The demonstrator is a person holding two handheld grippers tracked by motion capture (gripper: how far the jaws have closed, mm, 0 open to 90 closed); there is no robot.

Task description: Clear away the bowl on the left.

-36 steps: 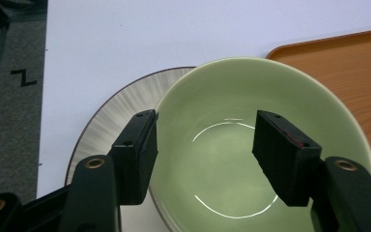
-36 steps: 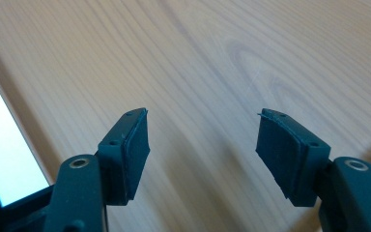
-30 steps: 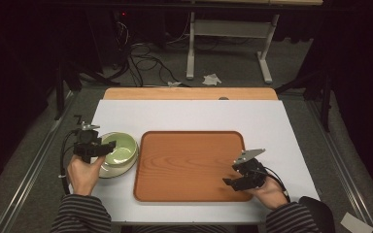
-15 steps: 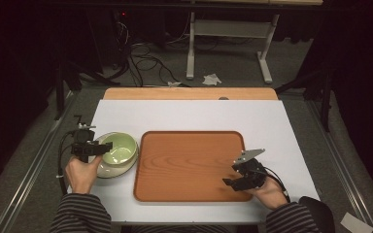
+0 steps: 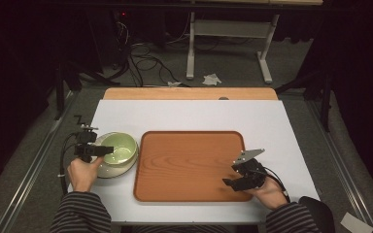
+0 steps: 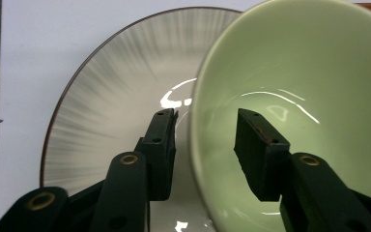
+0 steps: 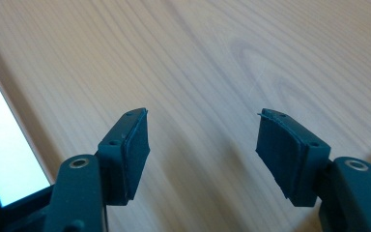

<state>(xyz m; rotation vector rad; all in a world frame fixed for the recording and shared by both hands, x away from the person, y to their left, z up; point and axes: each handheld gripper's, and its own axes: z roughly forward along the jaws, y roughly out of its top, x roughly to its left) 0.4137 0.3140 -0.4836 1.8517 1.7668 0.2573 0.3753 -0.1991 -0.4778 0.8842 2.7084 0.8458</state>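
Two open grippers: our left gripper (image 6: 205,145) has shifted left to straddle the green bowl (image 5: 119,149) rim on its plate (image 6: 106,111); right gripper (image 7: 203,154) idles over the wooden tray (image 5: 189,160). Grasp likely next.

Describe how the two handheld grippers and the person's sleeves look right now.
Both the left gripper and right gripper are black, each with two flat, ribbed rectangular pads on arms with round metal rivets. The right one carries a grey three-cornered plate. A thin dark cable loops from the left one. The sleeves are dark with fine light stripes.
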